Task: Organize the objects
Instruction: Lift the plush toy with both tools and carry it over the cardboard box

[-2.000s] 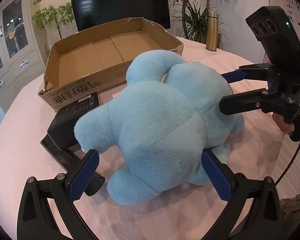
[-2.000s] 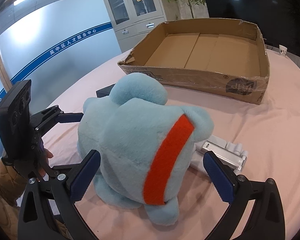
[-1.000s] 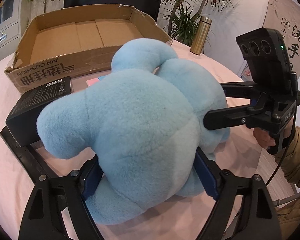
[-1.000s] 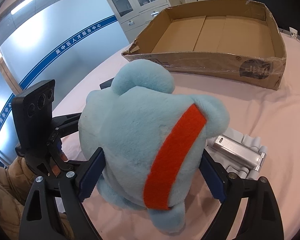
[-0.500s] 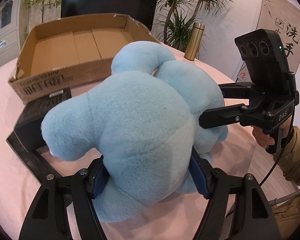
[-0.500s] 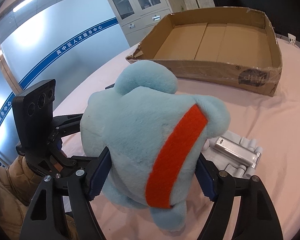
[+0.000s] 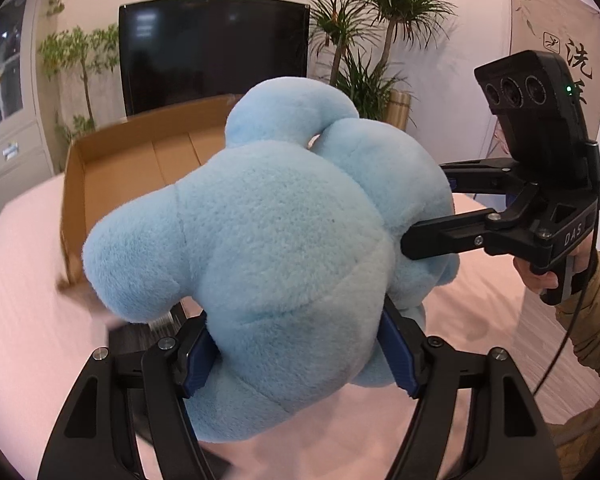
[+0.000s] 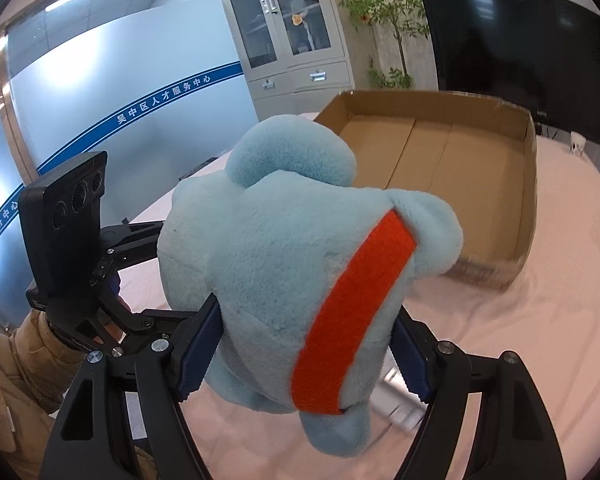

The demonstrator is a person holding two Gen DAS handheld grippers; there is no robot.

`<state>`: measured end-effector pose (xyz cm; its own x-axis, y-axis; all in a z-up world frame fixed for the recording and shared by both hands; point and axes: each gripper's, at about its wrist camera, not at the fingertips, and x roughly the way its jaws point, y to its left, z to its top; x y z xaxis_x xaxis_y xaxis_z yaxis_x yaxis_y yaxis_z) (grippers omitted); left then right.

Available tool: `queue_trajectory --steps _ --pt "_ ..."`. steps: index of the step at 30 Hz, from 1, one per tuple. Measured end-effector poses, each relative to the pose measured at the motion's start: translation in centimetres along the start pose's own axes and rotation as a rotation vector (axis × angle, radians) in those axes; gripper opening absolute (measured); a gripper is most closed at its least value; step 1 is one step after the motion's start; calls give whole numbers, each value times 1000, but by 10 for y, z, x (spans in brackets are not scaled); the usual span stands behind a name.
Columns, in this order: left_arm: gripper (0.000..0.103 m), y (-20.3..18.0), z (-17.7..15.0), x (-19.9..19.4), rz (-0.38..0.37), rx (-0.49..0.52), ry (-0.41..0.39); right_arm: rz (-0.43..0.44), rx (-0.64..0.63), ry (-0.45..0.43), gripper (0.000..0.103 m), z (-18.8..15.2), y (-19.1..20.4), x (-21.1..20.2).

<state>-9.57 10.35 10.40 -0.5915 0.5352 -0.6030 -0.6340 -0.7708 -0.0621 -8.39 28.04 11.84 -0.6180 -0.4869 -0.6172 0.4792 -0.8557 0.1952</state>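
black box (image 7: 148, 330): mostly hidden under the plush toy (image 7: 276, 248), blurred
silver item (image 8: 396, 400): blurred, mostly behind right tongs' finger

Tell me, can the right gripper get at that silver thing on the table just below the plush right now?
Probably not. The right gripper is shut on the blue plush toy, as is the left gripper, and the plush hangs over the blurred silver object. It would have to release the plush first.

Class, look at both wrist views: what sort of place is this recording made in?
Probably an office or service-centre room: a grey glass-door filing cabinet, a large black wall screen, and a frosted glass partition with a blue lettered stripe.
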Motion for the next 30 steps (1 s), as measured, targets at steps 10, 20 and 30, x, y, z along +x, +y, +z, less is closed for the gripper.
queue_trajectory --steps 10,20,30 --pt "71 70 78 49 28 -16 -7 -70 6 -15 77 99 -63 41" --pt "72 123 96 153 45 -102 120 -116 104 87 77 134 -151 131" --pt "79 119 85 182 169 -61 196 -91 182 131 84 125 -191 175"
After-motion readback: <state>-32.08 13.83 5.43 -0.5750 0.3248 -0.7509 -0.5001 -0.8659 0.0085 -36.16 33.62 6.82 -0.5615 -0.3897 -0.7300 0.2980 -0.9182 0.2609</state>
